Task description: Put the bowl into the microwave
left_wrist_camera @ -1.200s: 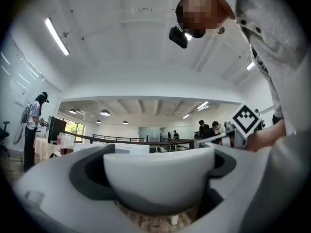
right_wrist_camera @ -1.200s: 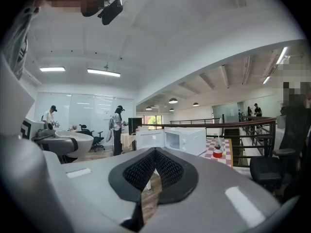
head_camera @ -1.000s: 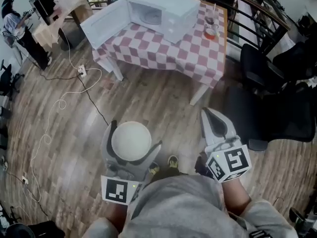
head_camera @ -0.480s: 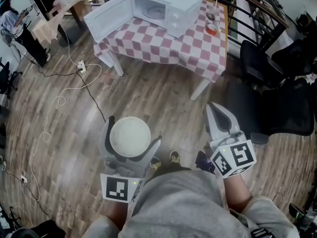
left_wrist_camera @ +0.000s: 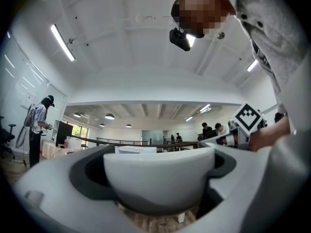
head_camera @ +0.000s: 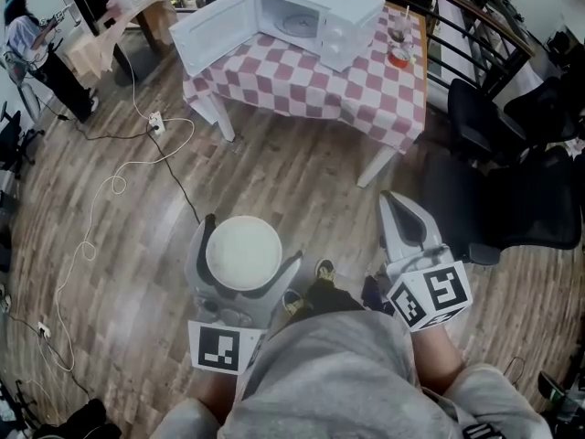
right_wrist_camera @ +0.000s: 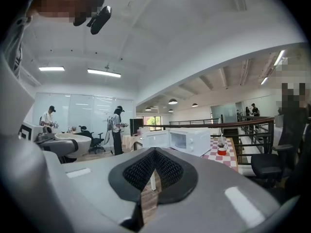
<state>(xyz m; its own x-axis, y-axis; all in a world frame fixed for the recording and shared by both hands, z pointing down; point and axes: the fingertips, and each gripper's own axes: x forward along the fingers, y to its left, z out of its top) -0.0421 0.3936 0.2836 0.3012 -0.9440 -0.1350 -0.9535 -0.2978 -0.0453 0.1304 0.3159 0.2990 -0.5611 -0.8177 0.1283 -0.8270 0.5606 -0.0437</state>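
A white bowl [head_camera: 243,252] sits upright between the jaws of my left gripper [head_camera: 245,247], which is shut on it over the wooden floor; in the left gripper view the bowl [left_wrist_camera: 159,178] fills the gap between both jaws. My right gripper [head_camera: 405,222] is shut and holds nothing, its pads closed together [right_wrist_camera: 154,171]. The white microwave [head_camera: 319,14] stands far ahead on the checkered table [head_camera: 311,85] with its door [head_camera: 212,31] swung open to the left. The right gripper view shows the microwave [right_wrist_camera: 188,140] at a distance.
A red cup and a glass [head_camera: 397,49] stand on the table right of the microwave. Black office chairs [head_camera: 512,172] are on the right. White cables and a power strip [head_camera: 154,128] lie on the floor at left. A person [head_camera: 37,48] stands far left beside a desk.
The table and microwave have shifted slightly right and lower in the head view, so I have come a bit closer. Both grippers keep their hold and pose.
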